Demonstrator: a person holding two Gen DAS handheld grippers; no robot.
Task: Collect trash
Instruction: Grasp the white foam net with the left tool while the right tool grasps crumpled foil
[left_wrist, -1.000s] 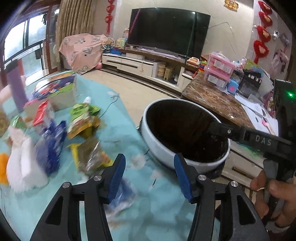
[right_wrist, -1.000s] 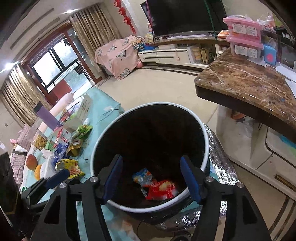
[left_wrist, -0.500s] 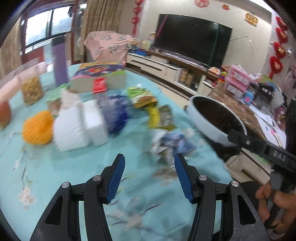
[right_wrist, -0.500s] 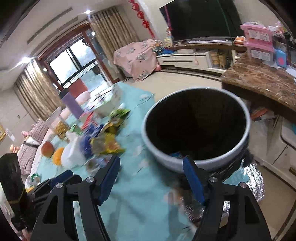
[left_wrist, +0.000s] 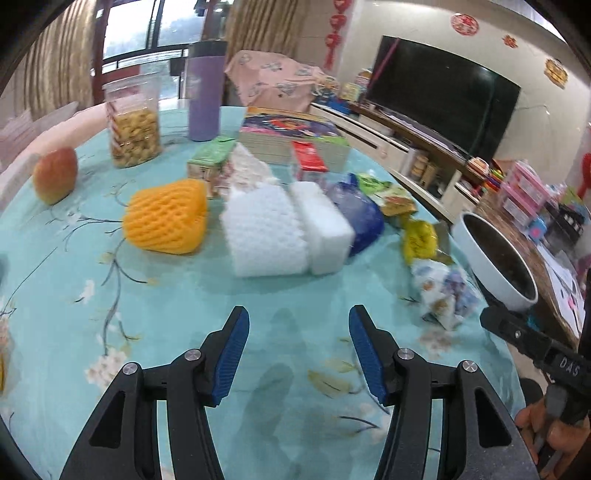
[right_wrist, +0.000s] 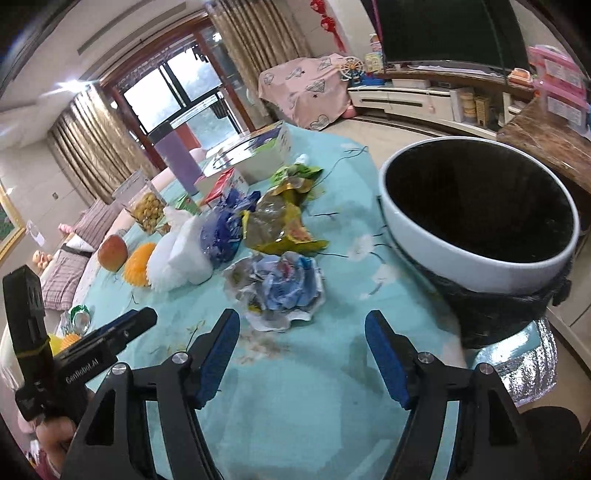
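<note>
A white-rimmed trash bin (right_wrist: 476, 236) with a black liner stands at the table's right edge; it also shows in the left wrist view (left_wrist: 495, 258). A crumpled blue-and-white wrapper (right_wrist: 280, 288) lies just ahead of my right gripper (right_wrist: 303, 336), which is open and empty. The same wrapper (left_wrist: 443, 291) lies to the right of my left gripper (left_wrist: 299, 332), also open and empty above bare cloth. Behind it lie a yellow-green wrapper (right_wrist: 284, 225), a blue bag (right_wrist: 221, 229) and white foam pieces (left_wrist: 280, 229).
On the teal tablecloth (left_wrist: 147, 314) stand an orange foam fruit net (left_wrist: 166, 218), an apple (left_wrist: 55, 177), a snack jar (left_wrist: 135, 125), a purple tumbler (left_wrist: 205, 92), small cartons (left_wrist: 210, 162) and a book box (left_wrist: 291, 136). A marble counter (right_wrist: 546, 140) lies beyond the bin.
Both grippers have swung left, away from over the bin and toward the table. The bin has shifted to the right in both views; the crumpled wrapper now lies before the right gripper.
</note>
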